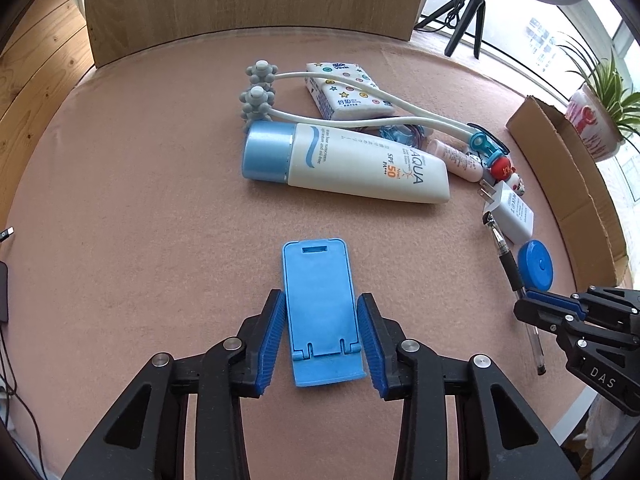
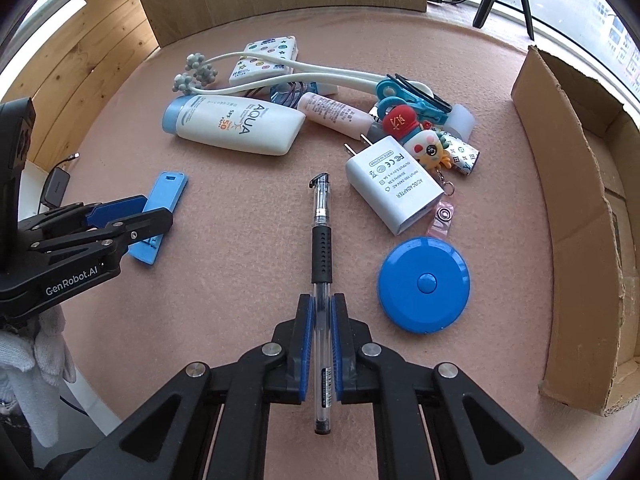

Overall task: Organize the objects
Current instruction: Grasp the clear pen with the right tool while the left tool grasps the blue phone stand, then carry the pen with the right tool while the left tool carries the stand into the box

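Objects for sorting lie scattered on a round table covered in pinkish-brown felt (image 2: 248, 216), and none appears to be in the open brown cardboard box (image 2: 576, 208) at the table's right edge yet, so the tidying looks barely begun.

The clutter includes a white sunscreen tube with a pale blue cap (image 2: 234, 126), a white plug-in power adapter (image 2: 394, 190), a round blue tape measure (image 2: 424, 284), a white two-pronged roller massager (image 1: 320, 96), a patterned tissue packet (image 1: 348, 88), a small pink tube (image 2: 334, 116) and a cartoon keychain figure (image 2: 426, 146).

The left gripper (image 1: 321, 338) points steeply down at the table. Its blue pads sit against both long sides of a flat light-blue plastic phone stand (image 1: 320, 308), which rests on the felt; it appears to be grasped.

The right gripper (image 2: 321, 344) also points steeply down, clamped on the clear barrel of a black-grip gel pen (image 2: 321, 264) lying flat beside the tape measure.

Both items seem gripped but not lifted.
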Available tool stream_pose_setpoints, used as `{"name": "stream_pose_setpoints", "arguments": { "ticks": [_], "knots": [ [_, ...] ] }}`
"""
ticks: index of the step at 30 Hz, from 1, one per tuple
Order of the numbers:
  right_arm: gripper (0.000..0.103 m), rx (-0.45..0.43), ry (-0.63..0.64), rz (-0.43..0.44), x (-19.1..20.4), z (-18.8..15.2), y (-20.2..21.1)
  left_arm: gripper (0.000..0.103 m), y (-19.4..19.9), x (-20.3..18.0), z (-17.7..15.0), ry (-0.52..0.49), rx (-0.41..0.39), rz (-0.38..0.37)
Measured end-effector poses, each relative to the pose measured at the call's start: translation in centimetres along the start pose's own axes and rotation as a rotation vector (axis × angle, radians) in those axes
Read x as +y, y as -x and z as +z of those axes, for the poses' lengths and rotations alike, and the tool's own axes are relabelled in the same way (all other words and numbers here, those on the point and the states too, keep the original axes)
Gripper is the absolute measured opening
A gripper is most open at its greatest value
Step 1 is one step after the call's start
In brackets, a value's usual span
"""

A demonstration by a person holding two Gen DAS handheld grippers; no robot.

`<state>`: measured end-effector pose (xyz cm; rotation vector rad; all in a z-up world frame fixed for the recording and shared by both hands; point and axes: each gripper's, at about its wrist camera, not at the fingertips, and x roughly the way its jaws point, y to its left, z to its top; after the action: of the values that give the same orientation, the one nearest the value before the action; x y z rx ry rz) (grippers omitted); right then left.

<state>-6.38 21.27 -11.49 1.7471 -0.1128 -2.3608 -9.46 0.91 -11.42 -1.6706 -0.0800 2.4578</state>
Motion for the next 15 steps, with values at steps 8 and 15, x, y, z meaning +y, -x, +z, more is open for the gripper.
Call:
{"name": "stream_pose_setpoints", "arguments": {
  "ticks": [8, 15],
  "knots": [
    [0.008, -0.062, -0.039, 0.045, -2.6, -0.1, 3.6, 0.04, 2.5, -1.1, -0.1, 0.045, -0.041, -0.051],
    [0.008, -0.133, -0.078, 0.034, -6.2, 0.2, 7.6, 0.04, 4.6, -5.5, 2.3, -0.01, -0.097, -0.087]
  ]
}}
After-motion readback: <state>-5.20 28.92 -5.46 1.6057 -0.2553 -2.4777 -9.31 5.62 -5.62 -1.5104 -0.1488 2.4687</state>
